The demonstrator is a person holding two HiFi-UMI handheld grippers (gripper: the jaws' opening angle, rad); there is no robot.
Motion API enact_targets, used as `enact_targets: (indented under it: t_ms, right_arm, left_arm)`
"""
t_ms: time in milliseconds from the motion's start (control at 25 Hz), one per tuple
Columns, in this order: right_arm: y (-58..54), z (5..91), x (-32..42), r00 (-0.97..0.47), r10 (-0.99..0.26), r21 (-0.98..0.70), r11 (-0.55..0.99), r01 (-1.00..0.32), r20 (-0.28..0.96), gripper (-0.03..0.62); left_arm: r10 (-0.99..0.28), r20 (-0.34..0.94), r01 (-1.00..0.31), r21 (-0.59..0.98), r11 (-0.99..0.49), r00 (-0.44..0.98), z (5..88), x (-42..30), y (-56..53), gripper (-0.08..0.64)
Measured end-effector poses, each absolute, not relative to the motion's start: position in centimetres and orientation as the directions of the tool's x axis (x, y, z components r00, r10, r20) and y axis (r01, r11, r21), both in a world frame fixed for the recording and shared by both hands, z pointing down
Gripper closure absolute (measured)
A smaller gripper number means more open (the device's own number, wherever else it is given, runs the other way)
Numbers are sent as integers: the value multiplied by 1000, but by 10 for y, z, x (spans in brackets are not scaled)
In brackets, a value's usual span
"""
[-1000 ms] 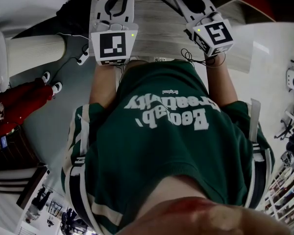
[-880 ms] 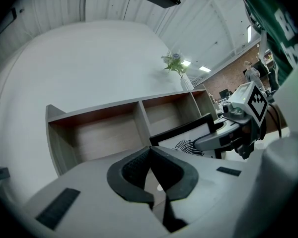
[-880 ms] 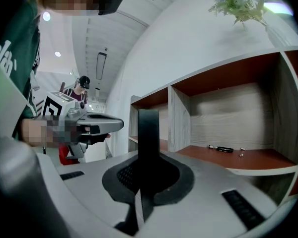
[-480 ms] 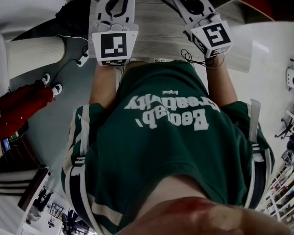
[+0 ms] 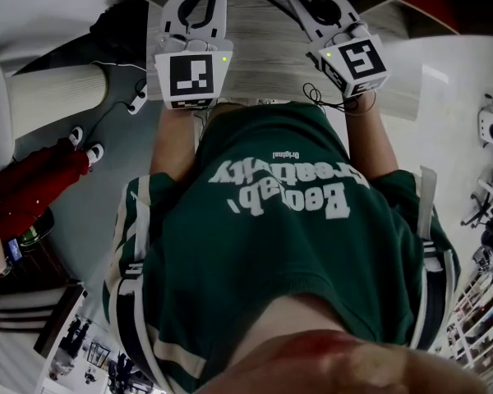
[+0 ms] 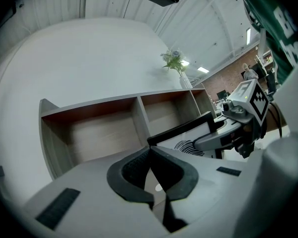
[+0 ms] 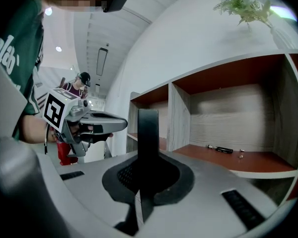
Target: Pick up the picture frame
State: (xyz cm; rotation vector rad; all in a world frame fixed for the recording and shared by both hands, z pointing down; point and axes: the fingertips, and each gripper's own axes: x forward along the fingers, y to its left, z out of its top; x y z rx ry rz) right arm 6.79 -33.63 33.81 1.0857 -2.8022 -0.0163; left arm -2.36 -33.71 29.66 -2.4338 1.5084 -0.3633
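The picture frame is black-rimmed, with a white picture that bears a dark swirl. It stands on edge in front of the shelf, and my right gripper is shut on its side. From the right gripper view only the frame's thin black edge shows, upright between the pads of my right gripper. My left gripper is shut with nothing in it. It hovers level beside the frame, apart from it, and shows as the left gripper in the right gripper view. Both marker cubes show in the head view.
A wooden shelf unit with open compartments stands straight ahead. A small dark pen-like item lies on one shelf board. A vase with green sprigs stands on top. A person in red stands at the far left.
Both grippers stay where they were, the frame still held. The person in red at the left has shifted a little.
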Motion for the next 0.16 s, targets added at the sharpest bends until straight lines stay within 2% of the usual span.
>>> enact_targets:
  t_ms: [160]
  right_arm:
    - [-339, 339, 68, -729, -672, 64, 739, -671, 129, 552]
  left_arm:
    - [-895, 90, -830, -344, -440, 437, 299, -23, -339, 541]
